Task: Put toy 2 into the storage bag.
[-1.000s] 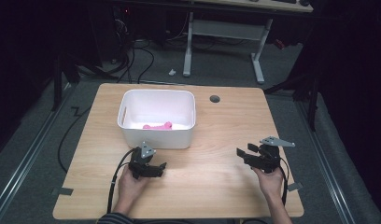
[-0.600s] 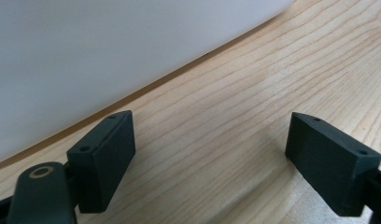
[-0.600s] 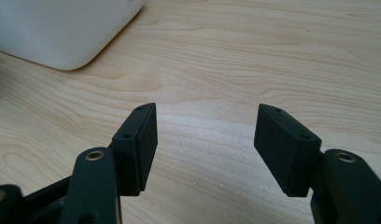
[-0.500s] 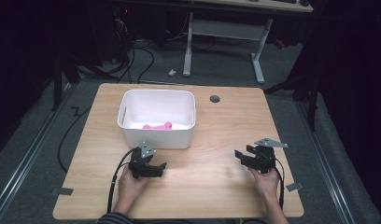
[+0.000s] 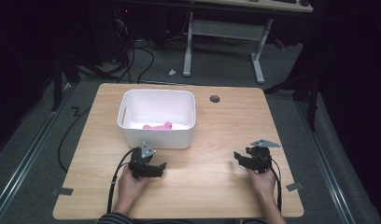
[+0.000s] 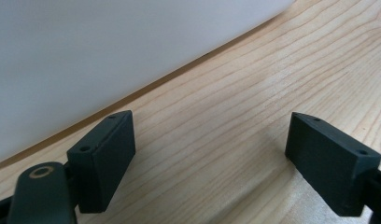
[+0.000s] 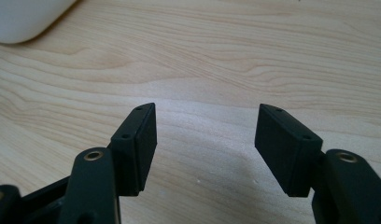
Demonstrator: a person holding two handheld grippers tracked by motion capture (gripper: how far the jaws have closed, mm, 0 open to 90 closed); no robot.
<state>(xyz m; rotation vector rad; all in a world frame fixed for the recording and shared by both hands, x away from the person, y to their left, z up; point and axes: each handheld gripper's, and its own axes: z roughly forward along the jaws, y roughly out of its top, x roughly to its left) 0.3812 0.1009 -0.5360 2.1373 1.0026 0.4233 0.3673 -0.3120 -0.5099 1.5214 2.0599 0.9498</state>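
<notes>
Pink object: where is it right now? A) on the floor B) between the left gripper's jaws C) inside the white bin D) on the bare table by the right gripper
C: in the high view the pink object lies inside the white bin, and both grippers' jaws stand open around nothing.

A white rectangular bin (image 5: 157,119) stands upright on the table, a pink item (image 5: 158,126) lying inside.
</notes>
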